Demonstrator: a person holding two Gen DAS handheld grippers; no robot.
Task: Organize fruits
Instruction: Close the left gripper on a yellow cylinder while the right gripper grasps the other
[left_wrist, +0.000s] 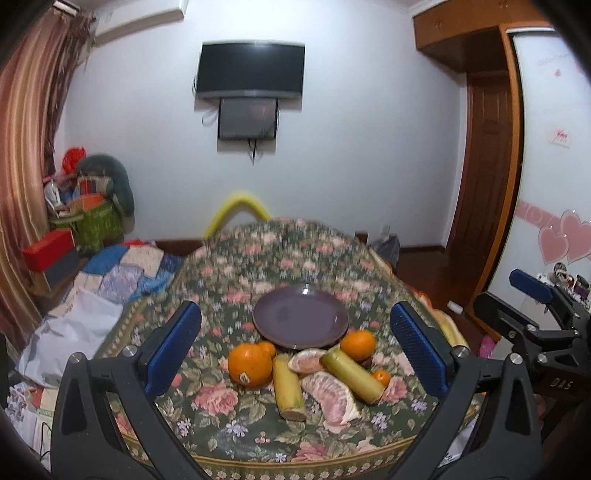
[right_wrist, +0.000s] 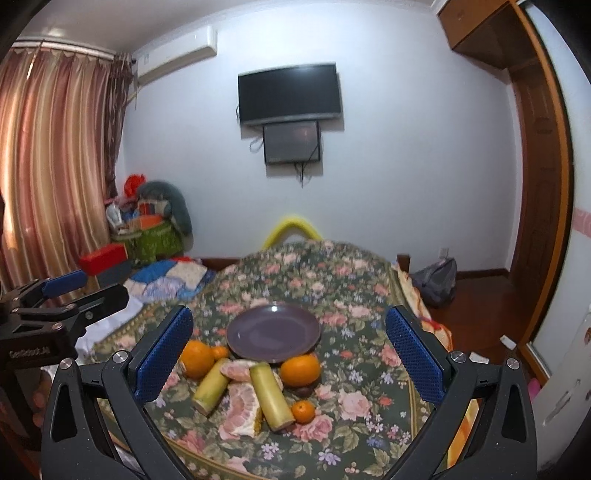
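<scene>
Floral bedding (left_wrist: 295, 258) makes a soft, uneven base, and above it my left gripper (left_wrist: 295, 354) and right gripper (right_wrist: 290, 354) both gape wide and empty over the fruit heaped just before the bare purple plate (left_wrist: 301, 317), where I judge the pomelo wedge (left_wrist: 332, 397) soft and tearable, best pinched gently across its rind.

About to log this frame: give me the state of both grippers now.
Left gripper: open, blue pads spread wide, holding nothing.
Right gripper: open, blue pads spread wide, holding nothing.
</scene>
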